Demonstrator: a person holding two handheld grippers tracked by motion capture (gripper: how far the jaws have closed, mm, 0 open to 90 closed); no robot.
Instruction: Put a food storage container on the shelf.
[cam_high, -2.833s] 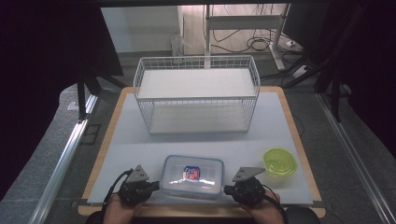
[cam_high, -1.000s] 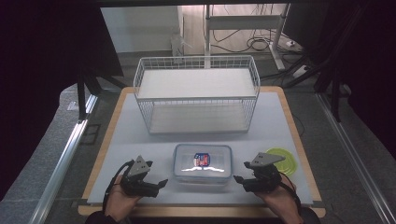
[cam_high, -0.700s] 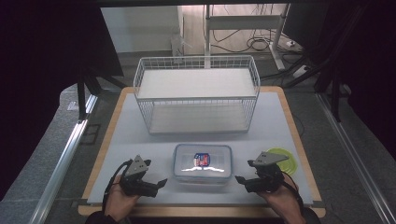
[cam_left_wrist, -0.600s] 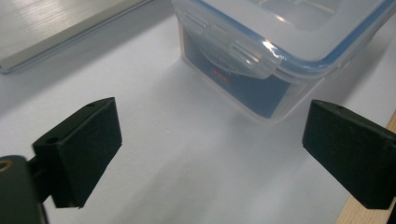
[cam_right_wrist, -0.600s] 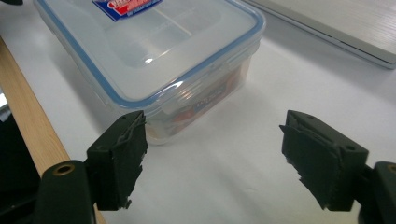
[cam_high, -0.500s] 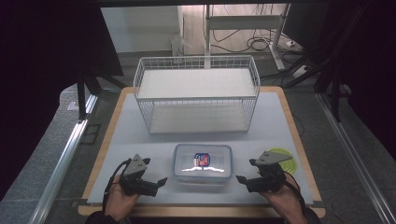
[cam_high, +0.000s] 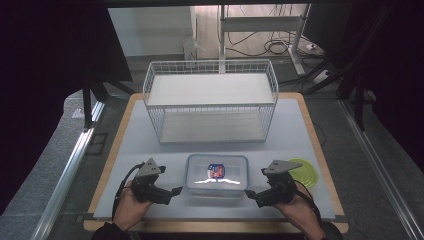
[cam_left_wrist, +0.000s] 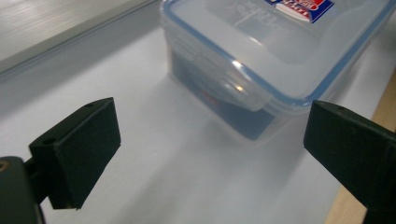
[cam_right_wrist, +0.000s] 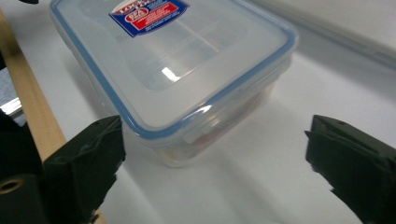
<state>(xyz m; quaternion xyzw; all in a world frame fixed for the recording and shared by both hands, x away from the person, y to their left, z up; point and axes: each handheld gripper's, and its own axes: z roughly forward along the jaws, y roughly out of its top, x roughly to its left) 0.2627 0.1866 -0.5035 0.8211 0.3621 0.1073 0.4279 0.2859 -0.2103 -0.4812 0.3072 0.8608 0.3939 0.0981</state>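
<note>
While both hands sit at the bottom edge of the high view, nothing is gripped.

Largest first: white rectangular mat on the wood-edged table (cam_high: 300, 130) takes the middle of the frame. White two-tier wire rack (cam_high: 210, 102) stands upper centre, both shelves bare.

Clear rectangular plastic food box with blue-sealed snap lid (cam_high: 217, 175) lies lower centre, on the mat, between the two grippers. Long axis runs left-right in the frame, so each short end faces one gripper. Red-and-blue label (cam_high: 216, 171) on the lid; lid glossy, hard, rounded corners, clip tab on each short end (cam_left_wrist: 219, 79).

Lime-green round plastic lid (cam_high: 306, 171) sits lower right, flat, partly behind the right hand.

Left gripper (cam_high: 170, 192) is lower left, tips pointing right at the box's left end, just beside it, not touching. Right gripper (cam_high: 252, 195) is lower right, tips pointing left at the right end, equally near. Neither arm is clearly closer.

Jaws: both sets spread wide; the right set has just been opening further, with nothing between the pads. In the left gripper view the box end lies ahead, past the black matte pads (cam_left_wrist: 77, 149); same in the right gripper view (cam_right_wrist: 88, 163).

My read: release done, or a re-grip on the end clips comes next. Smooth plastic, likely slippery.
</note>
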